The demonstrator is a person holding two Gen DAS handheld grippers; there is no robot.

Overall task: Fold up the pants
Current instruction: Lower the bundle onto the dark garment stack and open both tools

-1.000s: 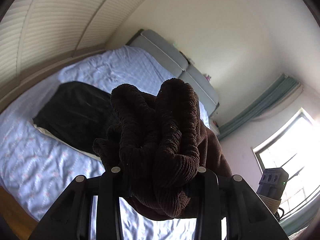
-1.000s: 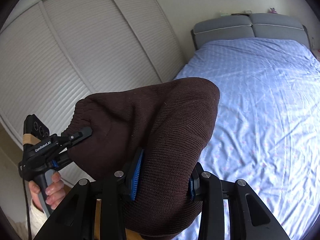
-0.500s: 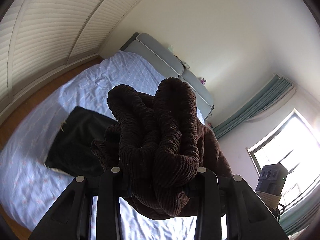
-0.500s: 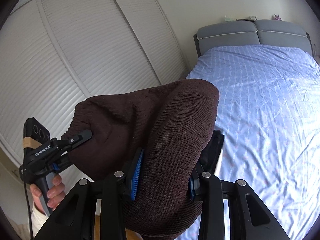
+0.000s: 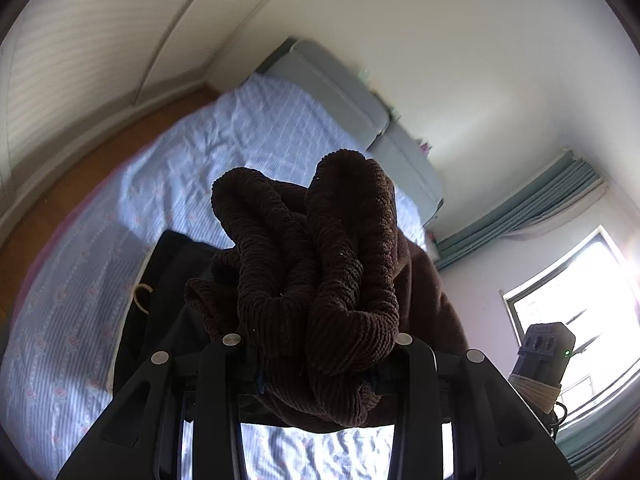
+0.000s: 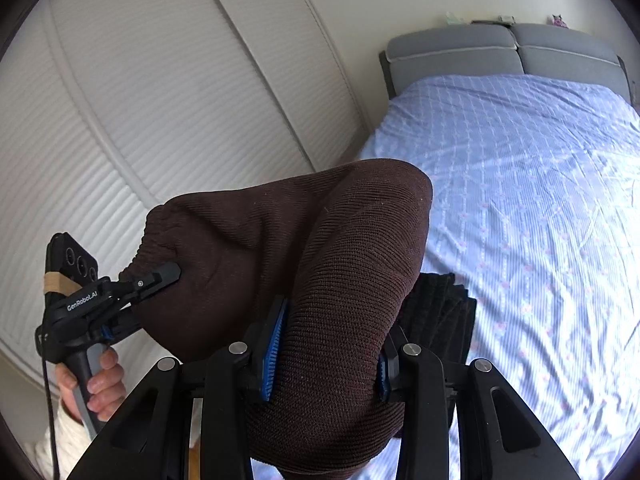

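Left wrist: left claw point(image 5: 316, 344) clamped on bunched brown pants point(image 5: 320, 280), aloft over the bed point(image 5: 240, 152), above a black garment point(image 5: 168, 280).
Right wrist: right claw point(image 6: 326, 354) pinches another fold point(image 6: 352, 280), probably to spread them.

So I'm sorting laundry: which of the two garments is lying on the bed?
The black one, lying flat on the bed. The brown pants are held up between both grippers.

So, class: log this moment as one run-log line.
left gripper: shut on brown pants | right gripper: shut on brown pants | black garment: on bed
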